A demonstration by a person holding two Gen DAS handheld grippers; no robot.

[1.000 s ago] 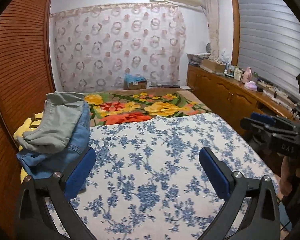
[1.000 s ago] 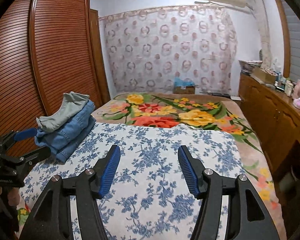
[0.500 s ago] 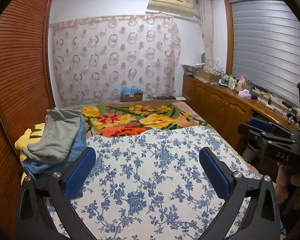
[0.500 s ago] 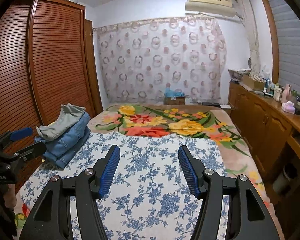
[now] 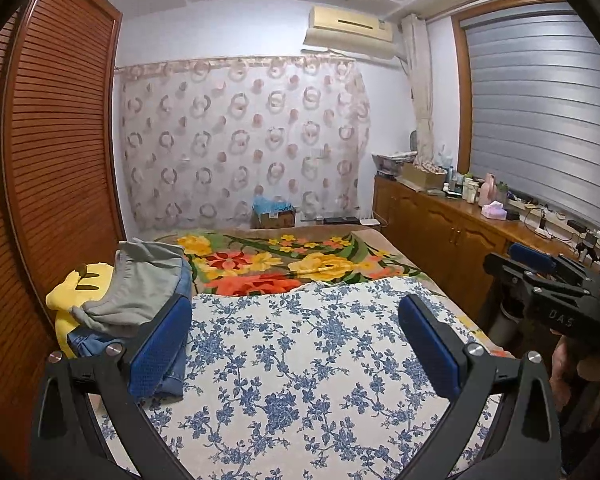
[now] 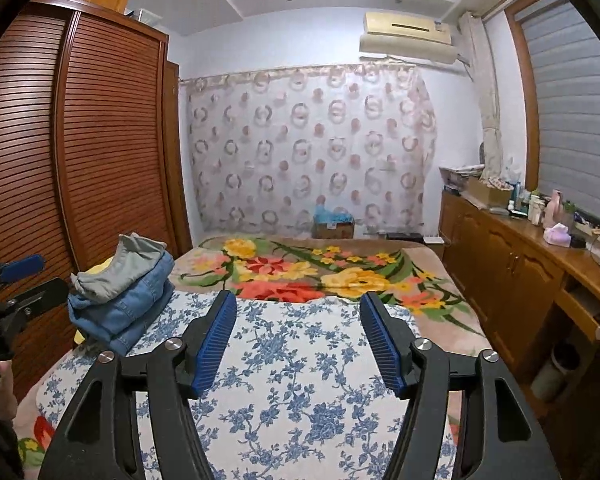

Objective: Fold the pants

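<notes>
The left gripper [image 5: 294, 338] has its fingers spread wide with nothing between them. The right gripper [image 6: 298, 338] is opening its fingers, also bare. Folded pants [image 6: 120, 292] sit stacked at the bed's [image 6: 300, 392] far left edge. In the left view one finger [image 5: 160, 346] hides the stack's near corner, and a yellow cushion [image 5: 70, 292] is half buried beneath it.

We can't make out the little bottles on the sideboard [image 5: 456, 216], way too small. The left gripper's finger [image 5: 160, 348] hides part of the jeans [image 5: 172, 376], and the yellow plush [image 5: 66, 292] sits mostly buried under clothes.
</notes>
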